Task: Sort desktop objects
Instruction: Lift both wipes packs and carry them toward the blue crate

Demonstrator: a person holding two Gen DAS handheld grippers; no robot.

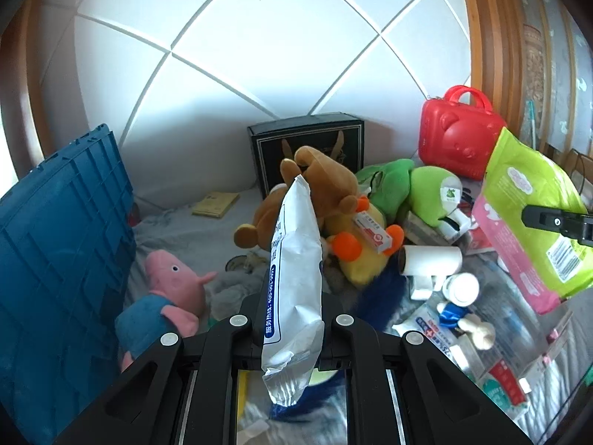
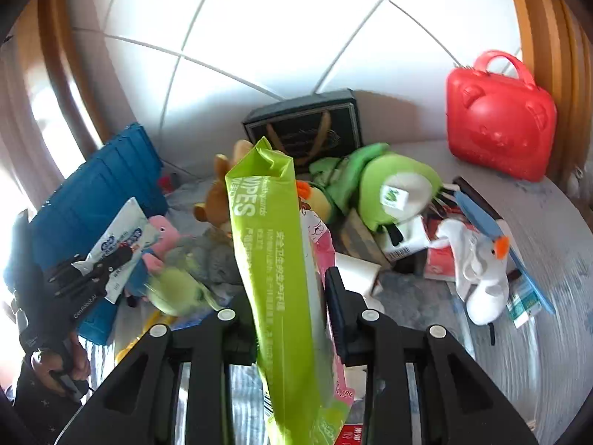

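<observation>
My left gripper [image 1: 292, 319] is shut on a white foil packet [image 1: 294, 278] with blue print, held upright above the cluttered surface. It also shows in the right wrist view [image 2: 118, 248] at the left. My right gripper [image 2: 292, 315] is shut on a green and pink wipes pack [image 2: 274, 259], held up edge-on. The same pack [image 1: 533, 218] hangs at the right of the left wrist view. Below lie a brown plush [image 1: 318, 189], a pink pig plush [image 1: 174, 289], a green plush [image 1: 426, 185] and a yellow duck plush [image 1: 359, 256].
A blue crate [image 1: 59, 259] stands at the left. A black gift box [image 1: 307, 144] leans on the white back wall. A red toy case [image 1: 459, 137] stands at the back right. Medicine boxes, a white roll [image 1: 430, 259] and a white goose plush [image 2: 481, 270] litter the right side.
</observation>
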